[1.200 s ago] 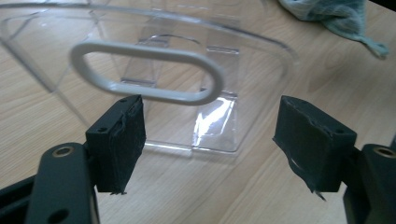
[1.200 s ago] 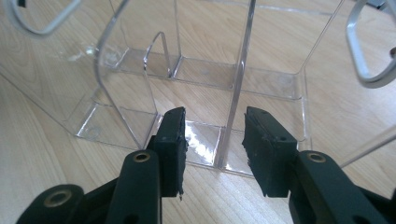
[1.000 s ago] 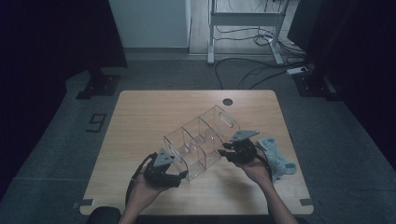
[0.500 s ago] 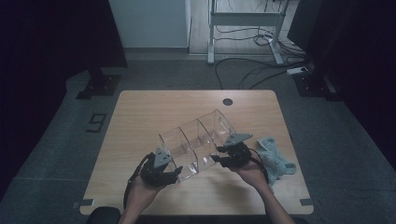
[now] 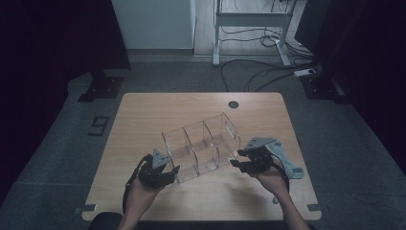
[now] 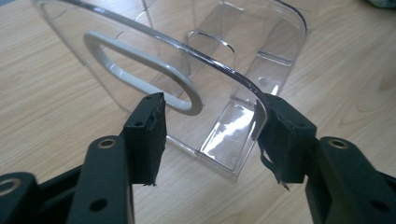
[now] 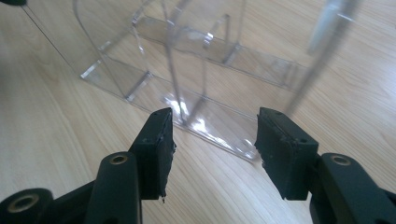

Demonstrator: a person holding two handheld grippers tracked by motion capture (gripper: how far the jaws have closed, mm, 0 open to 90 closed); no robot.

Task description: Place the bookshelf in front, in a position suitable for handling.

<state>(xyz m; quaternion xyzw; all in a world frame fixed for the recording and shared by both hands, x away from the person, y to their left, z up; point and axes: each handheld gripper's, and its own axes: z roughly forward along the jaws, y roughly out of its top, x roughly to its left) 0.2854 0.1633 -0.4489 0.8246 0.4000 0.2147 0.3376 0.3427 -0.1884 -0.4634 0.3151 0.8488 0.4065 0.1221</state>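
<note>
A clear plastic organiser (image 5: pixel 201 146) with three compartments lies slantwise on the wooden table (image 5: pixel 143 115). My left gripper (image 5: pixel 174 171) is at its near-left end. In the left gripper view the jaws (image 6: pixel 208 121) have just been closing and straddle the end wall (image 6: pixel 224 56) below its white oval handle (image 6: pixel 140 60); I see no firm press. My right gripper (image 5: pixel 237 158) is at the organiser's right end. Its jaws (image 7: pixel 212 135) have just been opening and stand open a little short of the organiser's base (image 7: pixel 187 56), with nothing between them.
A crumpled grey cloth (image 5: pixel 287 160) lies on the table just right of my right hand. A black cable hole (image 5: pixel 233 104) sits near the far edge. Beyond the table are a desk frame (image 5: pixel 249 28) and loose cables on the floor.
The right gripper's jaws have opened off the organiser's right end and the hand has drawn slightly back to the right. The left gripper's jaws have narrowed around the left end.
</note>
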